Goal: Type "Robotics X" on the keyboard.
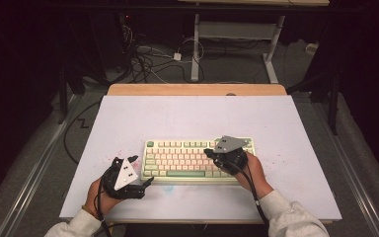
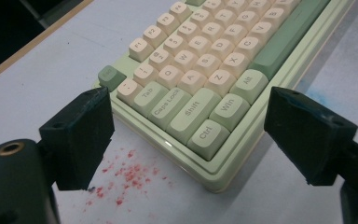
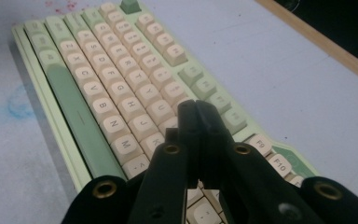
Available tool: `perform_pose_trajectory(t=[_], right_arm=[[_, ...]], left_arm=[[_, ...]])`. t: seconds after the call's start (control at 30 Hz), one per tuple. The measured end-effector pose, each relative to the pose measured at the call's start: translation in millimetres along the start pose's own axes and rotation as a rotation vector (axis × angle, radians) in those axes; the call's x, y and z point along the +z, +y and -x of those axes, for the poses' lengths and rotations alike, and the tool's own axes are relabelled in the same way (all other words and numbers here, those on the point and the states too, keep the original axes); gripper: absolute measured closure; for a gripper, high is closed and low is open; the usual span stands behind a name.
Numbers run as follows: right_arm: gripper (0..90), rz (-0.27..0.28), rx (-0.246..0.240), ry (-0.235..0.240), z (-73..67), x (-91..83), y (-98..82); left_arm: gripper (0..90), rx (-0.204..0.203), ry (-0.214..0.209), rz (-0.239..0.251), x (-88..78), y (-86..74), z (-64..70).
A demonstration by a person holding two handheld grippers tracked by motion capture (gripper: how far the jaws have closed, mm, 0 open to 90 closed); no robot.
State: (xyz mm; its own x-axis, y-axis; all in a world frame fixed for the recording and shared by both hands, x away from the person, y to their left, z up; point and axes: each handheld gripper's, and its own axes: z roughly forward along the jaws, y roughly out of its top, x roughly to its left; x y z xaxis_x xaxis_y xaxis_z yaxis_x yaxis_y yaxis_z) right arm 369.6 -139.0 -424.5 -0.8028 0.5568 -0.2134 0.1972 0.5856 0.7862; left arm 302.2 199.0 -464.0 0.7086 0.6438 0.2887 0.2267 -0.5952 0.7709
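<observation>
High view: a pale green keyboard with cream keycaps [image 1: 197,158] lies at the centre of the frame on a white tabletop board [image 1: 128,118]. The left gripper [image 1: 137,170], at lower left, rests on the board just beside the keyboard's left end, jaws apart with nothing between them. The right gripper [image 1: 208,152] sits over the keyboard's right half, hiding the keys beneath it; its grey plate masks the jaws here. Both sleeves are cut off by the bottom edge.

Left gripper view: two black jaws stand wide apart, released, flanking the keyboard's [image 2: 200,74] near corner without touching it. Red specks [image 2: 128,175] dot the board at lower centre. The keyboard's far end is cut off at the top.

Right gripper view: the right gripper [image 3: 196,105] has its jaws clenched together, empty, tips poised over the cream keys at centre frame; whether they touch a key cannot be made out. The gripper body hides the nearest rows. A faint blue smudge [image 3: 18,106] marks the board at left.
</observation>
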Motion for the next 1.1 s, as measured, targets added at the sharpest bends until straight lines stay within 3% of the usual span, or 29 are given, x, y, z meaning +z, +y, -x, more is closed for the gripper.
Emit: perform_pose_trajectory(t=[0.8, 1.1], right_arm=[[86.8, 0.068, 0.006, -0.020, 0.3, -32.1, -3.2], [67.8, 0.115, -0.002, -0.037, 0.6, -47.1, -10.0]], left_arm=[[16.7, -0.009, -0.001, 0.006, -2.3, 0.9, -1.1], [16.6, -0.009, -0.003, 0.003, -2.8, 1.9, -0.8]])
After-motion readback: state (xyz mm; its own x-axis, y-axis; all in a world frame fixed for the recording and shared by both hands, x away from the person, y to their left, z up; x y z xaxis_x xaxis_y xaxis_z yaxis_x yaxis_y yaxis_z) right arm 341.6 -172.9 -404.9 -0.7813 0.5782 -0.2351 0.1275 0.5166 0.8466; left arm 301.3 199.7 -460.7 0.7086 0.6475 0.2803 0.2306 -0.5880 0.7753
